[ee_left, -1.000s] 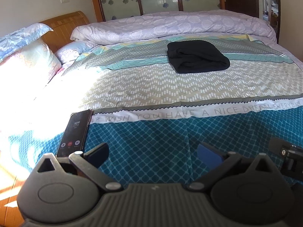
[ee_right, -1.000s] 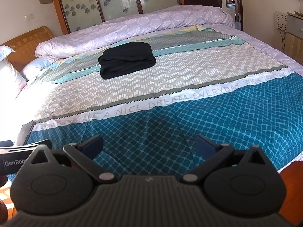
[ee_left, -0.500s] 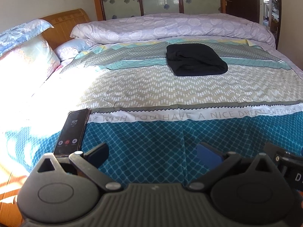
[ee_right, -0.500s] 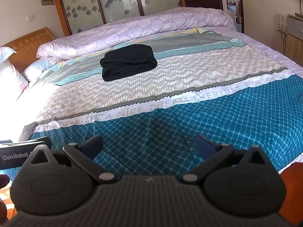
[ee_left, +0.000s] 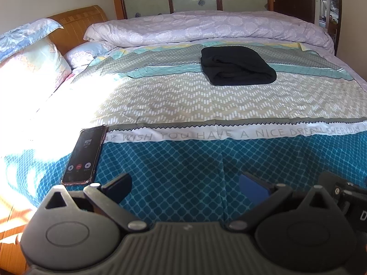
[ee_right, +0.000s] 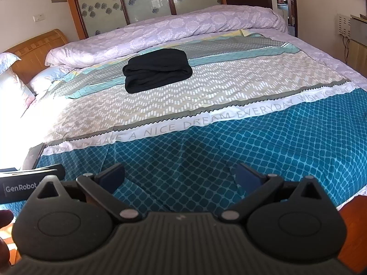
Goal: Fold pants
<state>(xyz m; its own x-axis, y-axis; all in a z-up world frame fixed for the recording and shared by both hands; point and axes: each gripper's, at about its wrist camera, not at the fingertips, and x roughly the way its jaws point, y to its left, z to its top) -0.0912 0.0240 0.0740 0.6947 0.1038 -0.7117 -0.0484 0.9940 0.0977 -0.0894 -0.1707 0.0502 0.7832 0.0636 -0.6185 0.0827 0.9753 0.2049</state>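
Black pants (ee_left: 237, 68) lie folded into a compact bundle on the far part of the bed; they also show in the right wrist view (ee_right: 157, 70). My left gripper (ee_left: 185, 186) is open and empty, low over the teal front edge of the bedspread, far from the pants. My right gripper (ee_right: 180, 177) is open and empty too, over the same teal band, beside the left one. The left gripper's body (ee_right: 29, 183) shows at the left edge of the right wrist view, and the right gripper's body (ee_left: 346, 197) at the right edge of the left wrist view.
A phone (ee_left: 84, 154) with a lit call screen lies on the bed's front left. A rolled lilac duvet (ee_left: 206, 28) runs along the back. Pillows (ee_left: 29, 52) and a wooden headboard (ee_left: 78, 26) are at the left. Wooden floor (ee_right: 353, 229) is at the front right.
Both grippers have pulled back slightly and tilted, so the pants and bed sit a little differently in view. Both stay open. The pants have not moved.
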